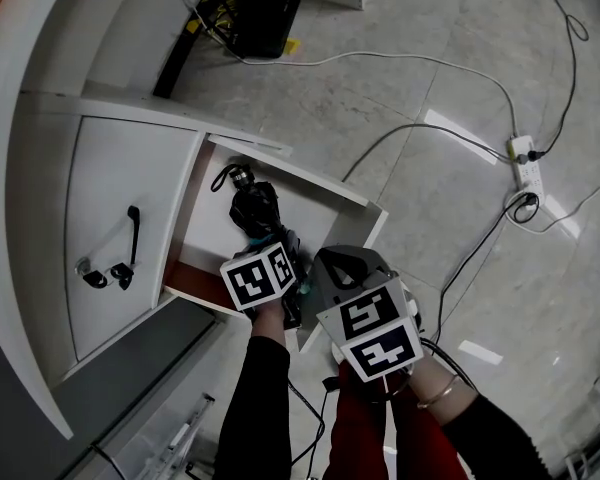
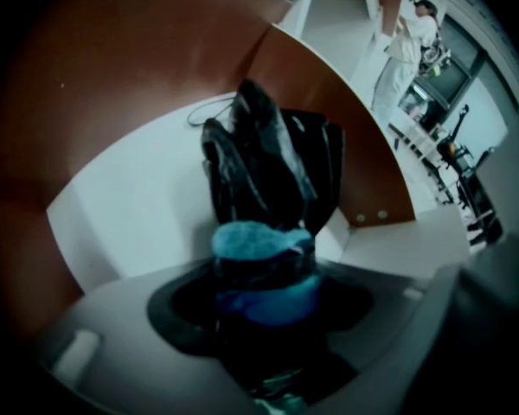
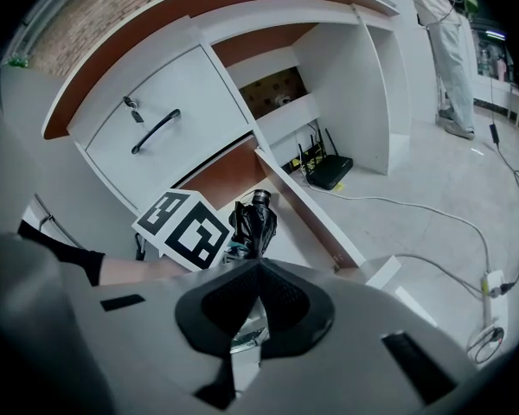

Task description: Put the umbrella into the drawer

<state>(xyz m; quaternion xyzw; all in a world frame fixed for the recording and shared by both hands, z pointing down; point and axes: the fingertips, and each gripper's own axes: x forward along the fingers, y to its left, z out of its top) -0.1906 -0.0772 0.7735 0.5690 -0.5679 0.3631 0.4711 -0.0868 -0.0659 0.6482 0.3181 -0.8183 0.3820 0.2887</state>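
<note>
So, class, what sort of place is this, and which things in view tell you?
Probably an office or workroom: a white built-in cabinet with an umbrella in its open drawer, plus a router and a power strip on a polished tiled floor.

One umbrella (image 1: 255,211); one drawer (image 1: 205,228); two tools, left tool (image 2: 264,266) and right tool (image 3: 256,271); one router (image 3: 331,169); one power strip (image 1: 523,163).

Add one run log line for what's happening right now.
left gripper: shut on umbrella, inside open drawer | right gripper: shut, empty
</note>
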